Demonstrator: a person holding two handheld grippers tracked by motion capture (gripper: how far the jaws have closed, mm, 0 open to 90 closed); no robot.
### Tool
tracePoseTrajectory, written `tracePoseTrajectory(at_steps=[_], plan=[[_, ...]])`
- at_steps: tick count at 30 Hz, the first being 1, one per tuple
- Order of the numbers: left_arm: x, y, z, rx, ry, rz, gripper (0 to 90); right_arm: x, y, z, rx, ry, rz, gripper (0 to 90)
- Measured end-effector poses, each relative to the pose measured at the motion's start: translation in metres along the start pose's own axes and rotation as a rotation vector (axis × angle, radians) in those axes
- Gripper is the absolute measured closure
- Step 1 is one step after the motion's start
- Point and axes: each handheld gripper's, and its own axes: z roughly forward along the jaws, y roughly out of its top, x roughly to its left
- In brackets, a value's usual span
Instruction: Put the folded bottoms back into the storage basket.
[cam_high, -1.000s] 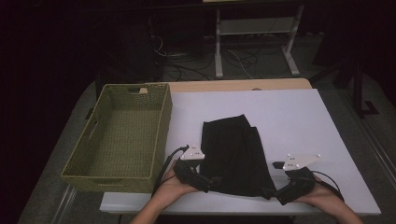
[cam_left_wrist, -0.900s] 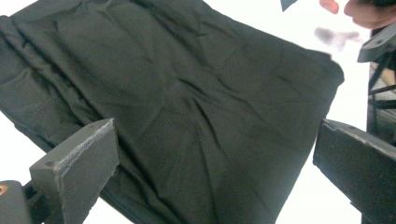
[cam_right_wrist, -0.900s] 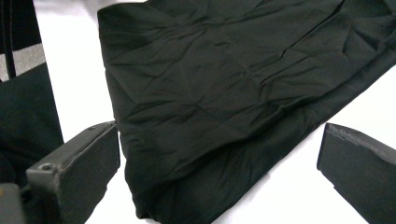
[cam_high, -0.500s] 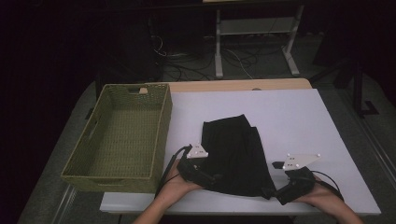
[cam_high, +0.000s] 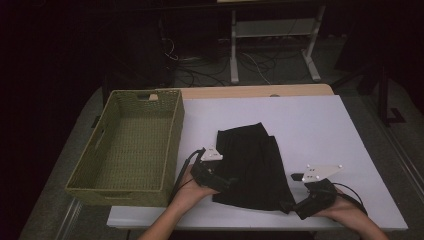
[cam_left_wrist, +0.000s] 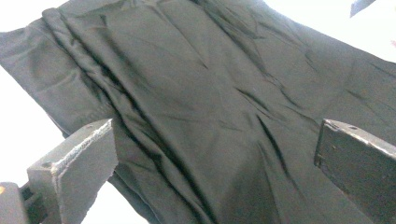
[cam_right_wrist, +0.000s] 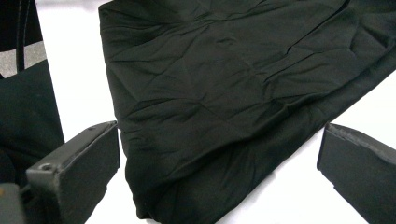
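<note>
The left gripper (cam_high: 227, 181) is standing with its jaws wide apart at the left side of the black cloth (cam_high: 252, 167), and the right gripper (cam_high: 292, 206) is also standing with jaws wide apart at the cloth's near right corner. The cloth is lying folded near the front edge of the white worktop (cam_high: 325, 130), a little right of the green woven basket (cam_high: 127, 145). Its fabric is looking thin, wrinkled and slightly shiny, with long creases (cam_left_wrist: 187, 107). No label or writing is showing on it (cam_right_wrist: 224, 93).
</note>
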Motion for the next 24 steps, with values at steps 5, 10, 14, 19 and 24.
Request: tracePoseTrajectory(at_steps=[5,10,14,19,24], plan=[[0.005,0.006,0.003,0.0,0.014,-0.011,0.0,0.0,0.0,0.0,0.001,0.001,-0.003,0.0],[0.011,0.012,0.008,-0.004,0.024,-0.028,0.1,0.0,0.0,0.0,-0.001,0.002,-0.001,0.0],[0.015,0.017,0.012,-0.007,0.036,-0.038,0.3,0.0,0.0,0.0,-0.001,0.006,0.002,0.0],[0.021,0.024,0.016,-0.006,0.058,-0.051,0.4,0.0,0.0,0.0,-0.003,0.007,0.004,0.0],[0.03,0.032,0.019,-0.009,0.078,-0.066,0.5,0.0,0.0,0.0,-0.003,0.01,0.005,0.0]])
